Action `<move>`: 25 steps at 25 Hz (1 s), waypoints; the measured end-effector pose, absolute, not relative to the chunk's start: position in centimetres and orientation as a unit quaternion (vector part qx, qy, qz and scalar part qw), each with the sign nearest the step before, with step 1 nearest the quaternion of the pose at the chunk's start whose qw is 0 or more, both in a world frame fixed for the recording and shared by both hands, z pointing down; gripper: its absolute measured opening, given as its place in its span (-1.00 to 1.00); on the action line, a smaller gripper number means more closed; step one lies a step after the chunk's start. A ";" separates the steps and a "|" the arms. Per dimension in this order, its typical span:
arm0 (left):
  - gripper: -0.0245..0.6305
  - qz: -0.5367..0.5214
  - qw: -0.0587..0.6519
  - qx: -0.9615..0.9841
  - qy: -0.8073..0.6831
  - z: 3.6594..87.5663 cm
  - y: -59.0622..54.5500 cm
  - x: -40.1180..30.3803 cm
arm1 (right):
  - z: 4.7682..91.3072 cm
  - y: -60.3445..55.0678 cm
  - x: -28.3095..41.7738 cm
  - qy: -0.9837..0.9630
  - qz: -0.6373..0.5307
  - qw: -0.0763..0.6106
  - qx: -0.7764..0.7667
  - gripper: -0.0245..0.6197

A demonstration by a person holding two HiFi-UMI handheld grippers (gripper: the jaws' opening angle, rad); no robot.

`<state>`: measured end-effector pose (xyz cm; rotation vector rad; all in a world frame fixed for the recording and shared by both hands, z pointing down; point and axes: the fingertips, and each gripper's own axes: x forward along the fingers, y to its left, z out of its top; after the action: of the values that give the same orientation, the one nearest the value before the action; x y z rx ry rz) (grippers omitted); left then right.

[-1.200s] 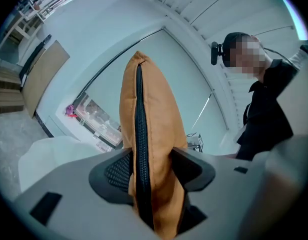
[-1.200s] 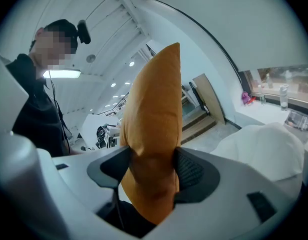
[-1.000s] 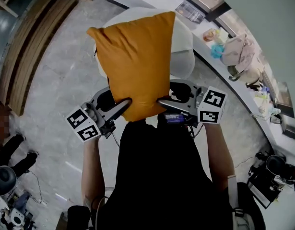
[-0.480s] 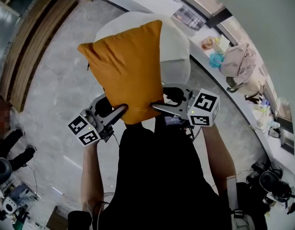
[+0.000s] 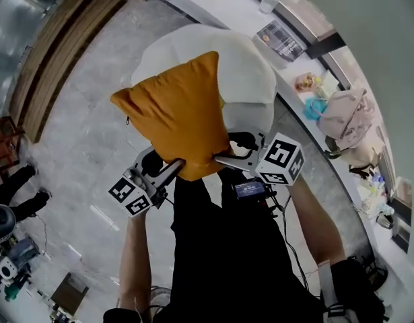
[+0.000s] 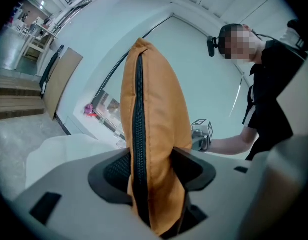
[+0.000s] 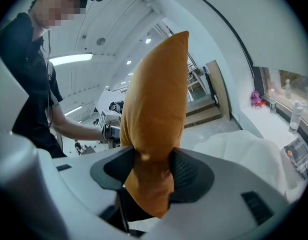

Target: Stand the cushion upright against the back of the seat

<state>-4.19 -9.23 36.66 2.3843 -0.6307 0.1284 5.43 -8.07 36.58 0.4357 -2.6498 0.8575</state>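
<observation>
An orange cushion [image 5: 180, 123] with a dark zipper on one edge hangs in the air over a white padded seat [image 5: 250, 73]. My left gripper [image 5: 176, 168] is shut on the cushion's lower left corner, the zipper edge [image 6: 138, 134] squeezed between its pads. My right gripper [image 5: 217, 159] holds the lower right corner, and its jaws have just been closing tighter on the cushion [image 7: 154, 109] between them. The cushion stands nearly upright, its top tipped away from me. The seat shows low behind it in the left gripper view [image 6: 58, 149] and the right gripper view [image 7: 244, 149].
A long white counter [image 5: 213, 5] curves along the right, carrying a bottle [image 5: 268, 1], a magazine [image 5: 282, 40] and bags [image 5: 351, 110]. Wooden steps [image 5: 55, 52] lie at the upper left. Another person's legs [image 5: 18, 190] and equipment [image 5: 5, 247] stand on the marble floor at left.
Both grippers have carried the cushion down and forward, closer to the white seat. More of the seat shows behind it now.
</observation>
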 end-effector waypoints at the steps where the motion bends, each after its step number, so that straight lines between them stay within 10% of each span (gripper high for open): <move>1: -0.13 0.054 0.330 0.911 -0.242 37.2 -9.5 -4.2 | 37.3 -8.4 5.4 -0.927 0.301 0.167 0.152 -0.19; 25: -0.15 0.165 0.282 0.922 -0.207 62.4 -19.4 -5.8 | 62.8 -16.9 3.0 -0.883 0.279 0.284 0.250 -0.20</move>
<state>-5.84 -19.35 62.35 2.4708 -0.5556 0.4408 3.03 -16.86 62.83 0.6690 -2.3619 0.7454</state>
